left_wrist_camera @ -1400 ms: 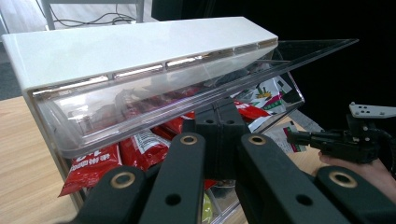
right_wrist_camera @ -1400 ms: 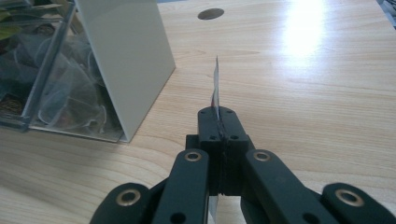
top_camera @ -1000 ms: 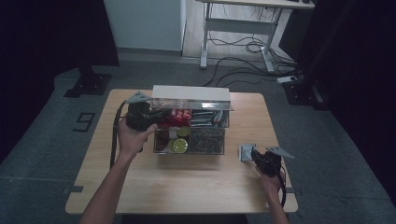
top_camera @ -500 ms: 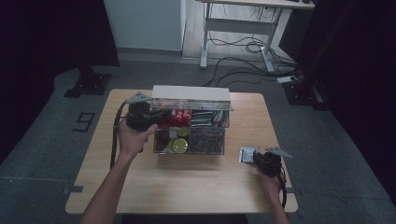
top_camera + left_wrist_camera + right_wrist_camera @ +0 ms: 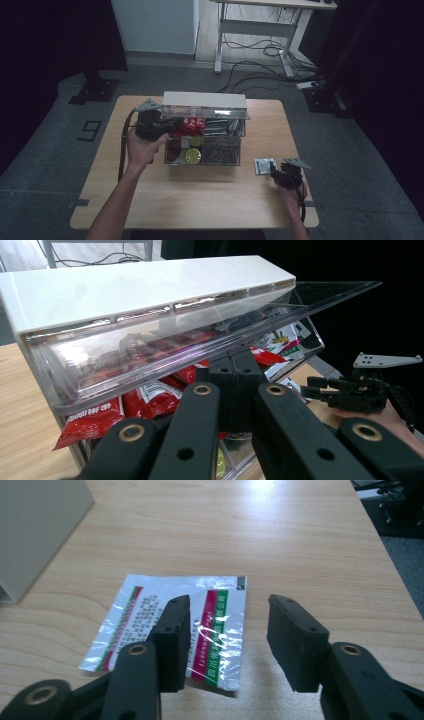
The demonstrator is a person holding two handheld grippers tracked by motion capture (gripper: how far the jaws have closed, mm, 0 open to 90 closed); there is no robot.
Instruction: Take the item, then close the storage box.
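One sachet [image 5: 175, 630] lies flat on the table [image 5: 210, 200], near its right edge, just right of the clear organizer [image 5: 205, 135]. It is a silvery foil packet with red and green stripes and small print too fine to read; in the right gripper view its lower edge is cut off behind the left jaw. The right gripper [image 5: 227, 630] sits over it, jaws spread and just been opening, not pressing the sachet; part of it lies under the gap. The left gripper [image 5: 235, 385] has its jaws pressed together at the organizer's lifted clear lid [image 5: 200, 340], but the contact is hidden, so a pinch can't be confirmed. Below the lid are red snack packs [image 5: 100, 415], partly blurred by glare, so count unclear. One white top bar [image 5: 140, 285]. In the high view, round yellow-green items [image 5: 191, 156] in the lower tray are hard to make out.
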